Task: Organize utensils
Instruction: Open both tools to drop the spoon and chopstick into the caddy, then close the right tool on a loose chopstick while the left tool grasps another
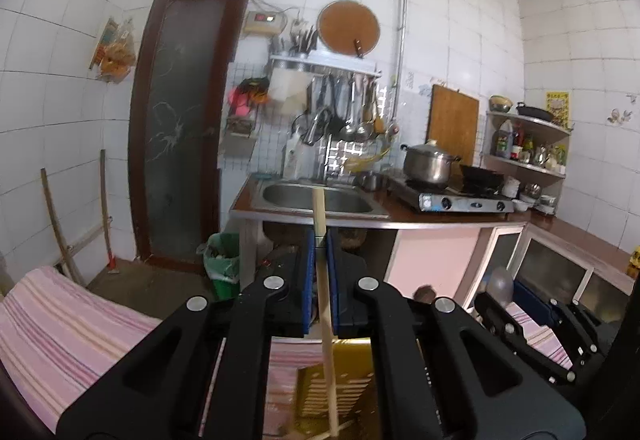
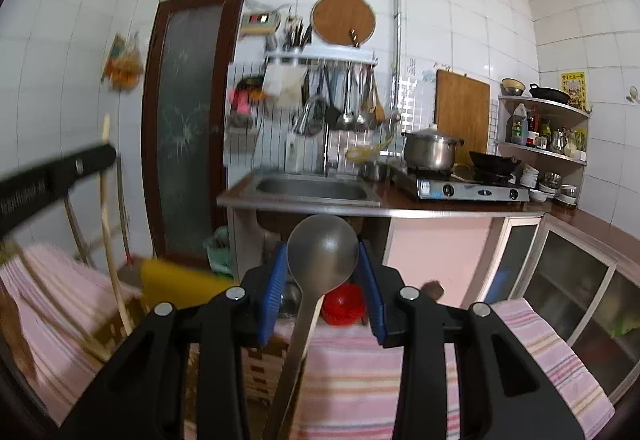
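Left gripper (image 1: 319, 264) level, tipped slightly down, blue pads (image 1: 307, 276) clamped on a thin wooden chopstick (image 1: 325, 304). Right gripper (image 2: 323, 280) likewise near level, pads (image 2: 276, 288) part-spread on a metal spoon (image 2: 320, 260); contact at both bowl edges apparently made, though blurred.

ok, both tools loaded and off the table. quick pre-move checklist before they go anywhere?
1. Left tool grip on wooden chopstick: ok, pads shut on it.
2. Chopstick alignment: ok, runs lengthwise between the pads, its tip sticking out ahead.
3. Right tool grip on metal spoon: ok, bowl sits between the blue pads.
4. Spoon security: cannot tell, whether the pads press firmly on the bowl's edges.
5. Tools apart from each other: ok, left tool sits well off to the side in the right wrist view.
6. Destination for the utensils: cannot tell.
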`<act>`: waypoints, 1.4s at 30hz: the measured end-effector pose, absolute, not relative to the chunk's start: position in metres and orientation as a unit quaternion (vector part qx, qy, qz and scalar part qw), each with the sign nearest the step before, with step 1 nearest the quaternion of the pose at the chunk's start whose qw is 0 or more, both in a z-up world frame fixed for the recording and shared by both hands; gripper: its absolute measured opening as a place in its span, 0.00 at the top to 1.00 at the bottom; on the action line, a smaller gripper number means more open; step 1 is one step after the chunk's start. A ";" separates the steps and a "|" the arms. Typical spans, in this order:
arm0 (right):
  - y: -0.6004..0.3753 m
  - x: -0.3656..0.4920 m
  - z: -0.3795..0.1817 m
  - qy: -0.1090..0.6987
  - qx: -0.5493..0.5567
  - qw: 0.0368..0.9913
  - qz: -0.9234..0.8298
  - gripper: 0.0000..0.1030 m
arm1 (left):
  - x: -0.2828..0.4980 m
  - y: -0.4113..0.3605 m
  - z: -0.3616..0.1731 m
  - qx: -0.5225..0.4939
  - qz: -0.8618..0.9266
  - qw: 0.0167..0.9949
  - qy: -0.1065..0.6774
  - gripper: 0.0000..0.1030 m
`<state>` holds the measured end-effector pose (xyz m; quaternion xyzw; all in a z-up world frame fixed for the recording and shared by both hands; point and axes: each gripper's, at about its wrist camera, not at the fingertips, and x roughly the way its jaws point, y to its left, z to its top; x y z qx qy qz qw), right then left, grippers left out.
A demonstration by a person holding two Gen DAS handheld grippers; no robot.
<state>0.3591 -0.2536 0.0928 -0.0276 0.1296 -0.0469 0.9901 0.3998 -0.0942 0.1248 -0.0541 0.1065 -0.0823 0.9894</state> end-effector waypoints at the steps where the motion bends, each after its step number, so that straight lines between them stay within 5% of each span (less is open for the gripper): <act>1: -0.252 0.358 0.092 0.134 -0.031 0.989 -0.046 0.65 | 0.398 -0.092 0.126 -0.053 -0.080 0.989 0.110 0.94; 3: -0.251 0.356 0.094 0.155 -0.036 0.986 -0.042 0.61 | 0.395 -0.087 0.133 -0.053 -0.080 0.989 0.116 0.92; 5: -0.253 0.349 0.101 0.167 -0.034 0.984 -0.046 0.44 | 0.384 -0.080 0.145 -0.051 -0.075 0.988 0.125 0.71; 7: -0.255 0.339 0.110 0.180 -0.031 0.982 -0.052 0.40 | 0.367 -0.069 0.157 -0.051 -0.060 0.990 0.115 0.23; 10: -0.258 0.321 0.122 0.200 -0.034 0.977 -0.065 0.35 | 0.341 -0.055 0.169 -0.041 -0.048 0.992 0.110 0.09; 17: -0.258 0.258 0.118 0.232 -0.019 0.968 -0.095 0.22 | 0.287 -0.011 0.153 -0.030 -0.028 0.986 0.162 0.05; 42: -0.214 0.194 -0.017 0.332 0.069 0.931 -0.135 0.17 | 0.238 0.042 -0.012 -0.003 0.021 0.951 0.308 0.05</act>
